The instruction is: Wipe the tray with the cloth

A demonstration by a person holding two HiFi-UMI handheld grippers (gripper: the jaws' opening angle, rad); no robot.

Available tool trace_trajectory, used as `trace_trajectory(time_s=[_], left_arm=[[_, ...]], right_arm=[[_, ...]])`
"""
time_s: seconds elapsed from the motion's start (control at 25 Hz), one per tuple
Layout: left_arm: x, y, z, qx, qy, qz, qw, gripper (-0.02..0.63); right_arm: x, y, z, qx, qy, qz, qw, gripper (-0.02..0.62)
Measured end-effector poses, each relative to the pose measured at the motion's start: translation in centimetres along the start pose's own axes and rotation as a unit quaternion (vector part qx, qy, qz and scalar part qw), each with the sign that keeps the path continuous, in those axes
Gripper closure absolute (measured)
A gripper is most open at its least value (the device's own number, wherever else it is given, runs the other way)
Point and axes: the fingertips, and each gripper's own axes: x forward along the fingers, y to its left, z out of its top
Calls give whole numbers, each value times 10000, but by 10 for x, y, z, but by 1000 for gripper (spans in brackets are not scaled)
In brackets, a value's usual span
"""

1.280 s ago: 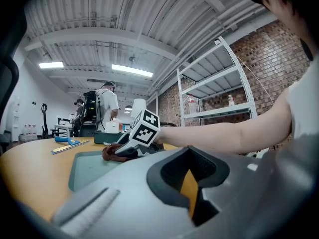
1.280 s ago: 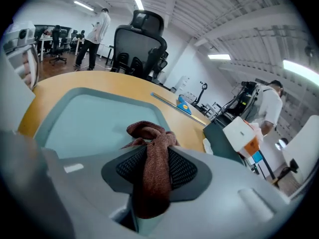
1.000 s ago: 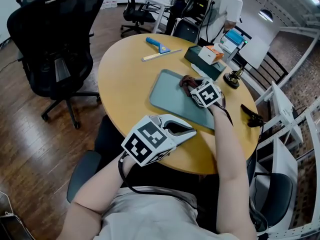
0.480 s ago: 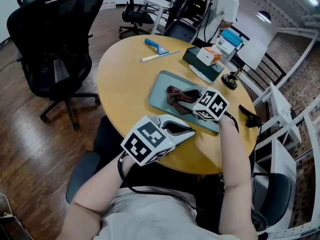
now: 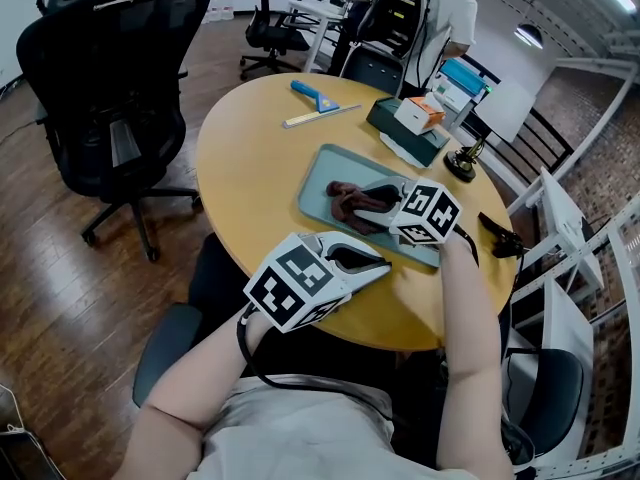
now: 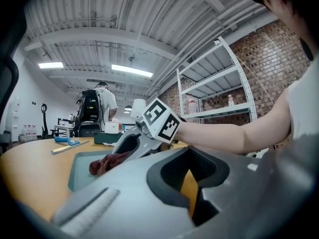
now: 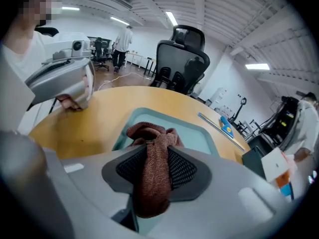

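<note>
Right tongs [image 7: 152, 169] clamped on the one cloth [image 5: 352, 200]: reddish-brown terry, nubby weave, pinched into a rope between the black textured pads. Its free end lies crumpled on the single tray [image 5: 345, 168], which is smooth grey-green, a rounded rectangle with a raised rim, flat on the round wood-tone table [image 5: 250, 148]. Left tongs [image 5: 378, 265] closed and empty, over the table near the tray's near edge.

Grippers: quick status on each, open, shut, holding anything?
Left gripper: closed, nothing between the jaws.
Right gripper: closed on the cloth, over the tray.
</note>
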Motion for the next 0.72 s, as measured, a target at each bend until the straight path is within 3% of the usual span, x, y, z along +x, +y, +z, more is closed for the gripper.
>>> trace_trajectory(time_s=[0.24, 0.72], left_arm=[[1, 0, 1, 10, -2, -7, 10000, 606], [-1, 1, 2, 82, -39, 26, 10000, 606]], right_arm=[[13, -55, -17, 195, 463, -958, 9941, 466], [32, -122, -36, 294, 1052, -1933, 9750, 465]])
